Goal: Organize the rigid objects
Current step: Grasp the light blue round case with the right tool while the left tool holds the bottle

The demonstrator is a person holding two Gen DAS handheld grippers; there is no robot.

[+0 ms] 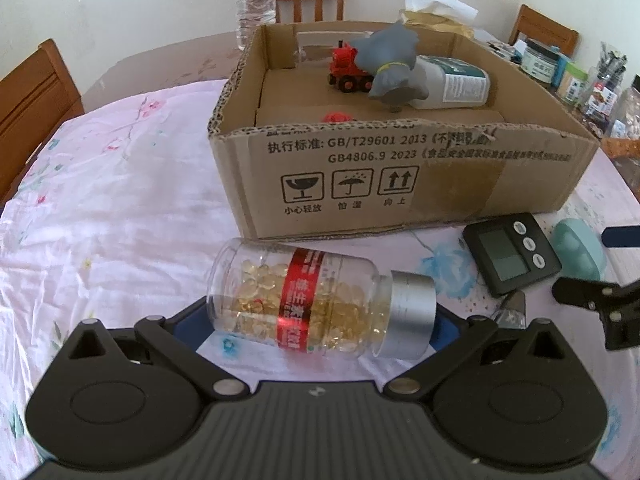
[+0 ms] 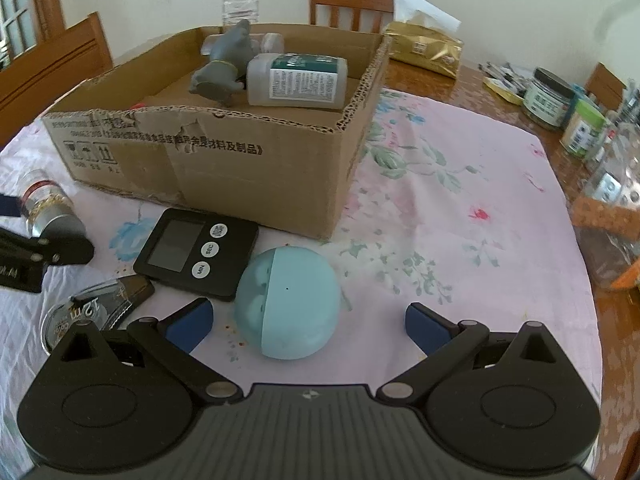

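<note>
The left gripper brackets the capsule bottle lying at six o'clock of the cardboard box, apparently clamping it lengthwise for lifting; the right gripper gapes wide around the teal case, gripping nothing.

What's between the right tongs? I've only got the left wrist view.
Observer: A light blue round case lies on the cloth between the open right tongs, with neither finger touching it.
Operator: What's the shiny bit in front of the timer?
Observer: A clear tape roll marked 12m.
Operator: Can you read the timer buttons?
Observer: On the black timer two read SEC and MIN.
</note>
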